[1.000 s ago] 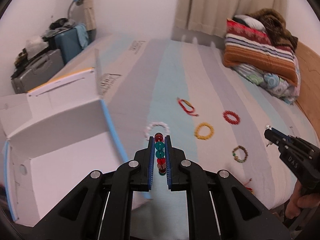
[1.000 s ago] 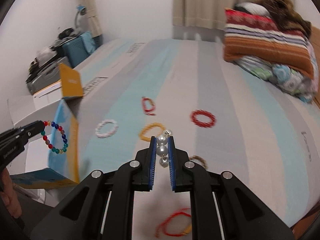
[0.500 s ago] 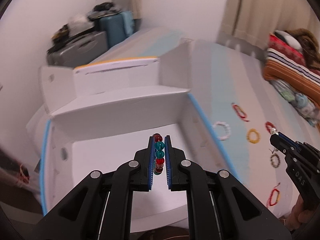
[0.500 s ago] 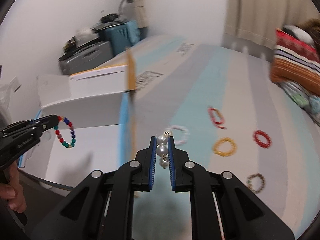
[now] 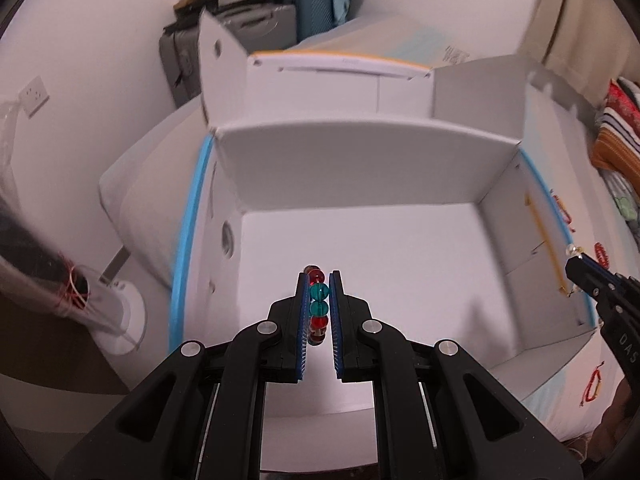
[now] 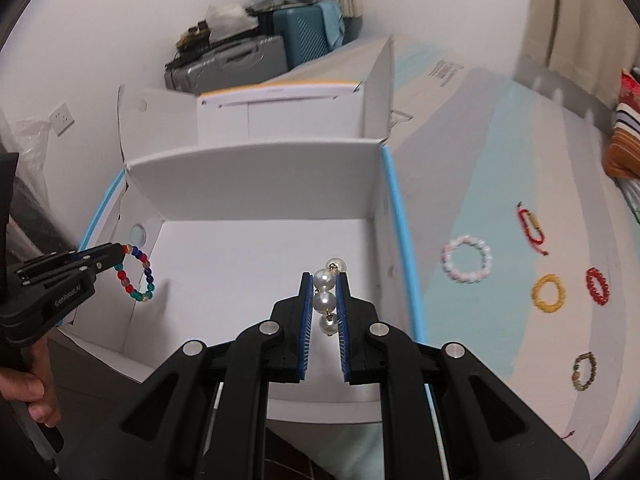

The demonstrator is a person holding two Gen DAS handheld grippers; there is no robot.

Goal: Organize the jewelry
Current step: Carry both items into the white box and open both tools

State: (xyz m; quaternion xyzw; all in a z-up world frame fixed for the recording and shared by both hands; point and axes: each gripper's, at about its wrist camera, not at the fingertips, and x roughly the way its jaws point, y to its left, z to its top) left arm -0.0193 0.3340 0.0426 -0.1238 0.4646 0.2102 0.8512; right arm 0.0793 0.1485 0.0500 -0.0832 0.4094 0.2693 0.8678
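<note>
My left gripper (image 5: 318, 278) is shut on a multicoloured bead bracelet (image 5: 319, 304) and holds it above the inside of an open white cardboard box (image 5: 360, 184). In the right wrist view the left gripper (image 6: 116, 251) enters from the left with the bracelet (image 6: 137, 274) hanging over the box (image 6: 256, 184). My right gripper (image 6: 324, 280) is shut on a pearl bracelet (image 6: 325, 298) over the box floor. In the left wrist view the right gripper (image 5: 574, 258) is at the box's right wall.
On the striped bed sheet right of the box lie a pink-white bracelet (image 6: 467, 259), a red cord bracelet (image 6: 532, 226), a yellow bracelet (image 6: 548, 293), a red bead bracelet (image 6: 597, 286) and a brown bead bracelet (image 6: 584, 371). Suitcases (image 6: 228, 60) stand behind.
Both grippers have swung left from over the bed sheet to above the open box, each still holding its bracelet.
</note>
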